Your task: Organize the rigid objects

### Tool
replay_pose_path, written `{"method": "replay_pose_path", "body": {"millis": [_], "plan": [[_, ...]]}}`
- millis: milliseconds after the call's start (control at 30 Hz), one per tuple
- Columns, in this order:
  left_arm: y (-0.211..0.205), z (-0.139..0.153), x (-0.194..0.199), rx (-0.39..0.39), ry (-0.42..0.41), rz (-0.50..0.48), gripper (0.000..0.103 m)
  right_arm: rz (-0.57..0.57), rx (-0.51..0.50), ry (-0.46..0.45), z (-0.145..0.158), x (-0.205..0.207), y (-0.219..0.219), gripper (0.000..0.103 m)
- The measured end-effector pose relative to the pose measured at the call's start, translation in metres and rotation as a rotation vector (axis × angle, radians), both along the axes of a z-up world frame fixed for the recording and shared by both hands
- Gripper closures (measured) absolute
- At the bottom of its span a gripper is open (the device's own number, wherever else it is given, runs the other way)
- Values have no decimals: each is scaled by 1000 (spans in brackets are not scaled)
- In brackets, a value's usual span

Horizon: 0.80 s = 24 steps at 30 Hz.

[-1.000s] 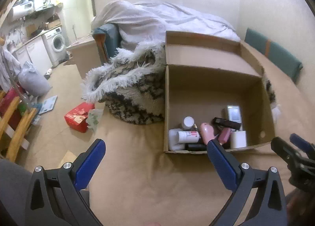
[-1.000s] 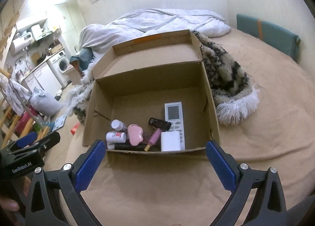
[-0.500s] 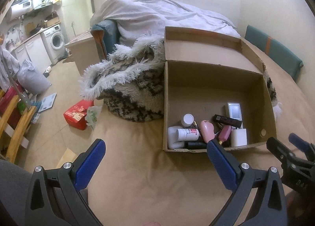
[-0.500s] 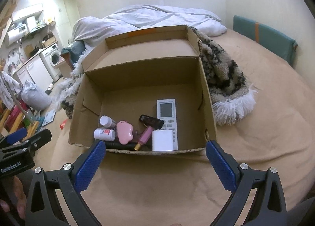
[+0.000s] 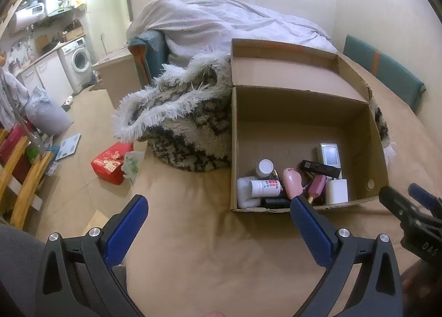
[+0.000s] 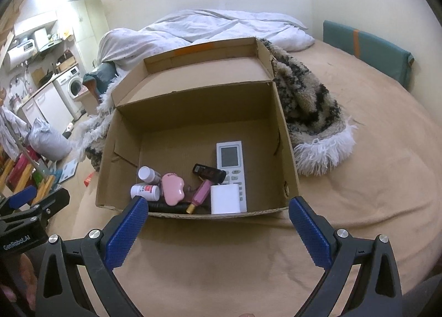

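One cardboard box holds two white bottles (one upright), one remote.

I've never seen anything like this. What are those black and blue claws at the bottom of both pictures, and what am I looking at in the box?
Those claws are two hand-held grippers; a person holds one in each hand, with no robot arm involved. Each carries a wide-angle camera looking forward along its two blue-padded fingers. One picture comes from the left gripper, the other from the right gripper. Each gripper also shows at the edge of the other's picture. Both are open and hold nothing.

Ahead, on a bed covered in a tan sheet, sits an open cardboard box. Gathered at its near end lie a white remote control, a white block, a pink heart-shaped case, a pink tube, a black tube and two white bottles. A shaggy rug is bunched behind the box.
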State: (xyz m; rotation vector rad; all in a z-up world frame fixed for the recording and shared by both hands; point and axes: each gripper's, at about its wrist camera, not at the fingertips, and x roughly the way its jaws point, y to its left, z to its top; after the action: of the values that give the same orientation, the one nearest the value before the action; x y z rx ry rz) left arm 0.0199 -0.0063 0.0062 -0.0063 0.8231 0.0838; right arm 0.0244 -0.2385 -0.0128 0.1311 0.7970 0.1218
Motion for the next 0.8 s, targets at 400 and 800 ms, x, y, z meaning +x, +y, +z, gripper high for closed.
{"method": "replay_pose_path", "body": {"millis": [400, 800], "plan": [[1, -3, 0, 4, 8, -2, 0, -18, 30, 3, 0, -1, -5, 0], [3, -6, 2, 4, 13, -5, 0, -19, 43, -1, 2, -1, -3, 0]]}}
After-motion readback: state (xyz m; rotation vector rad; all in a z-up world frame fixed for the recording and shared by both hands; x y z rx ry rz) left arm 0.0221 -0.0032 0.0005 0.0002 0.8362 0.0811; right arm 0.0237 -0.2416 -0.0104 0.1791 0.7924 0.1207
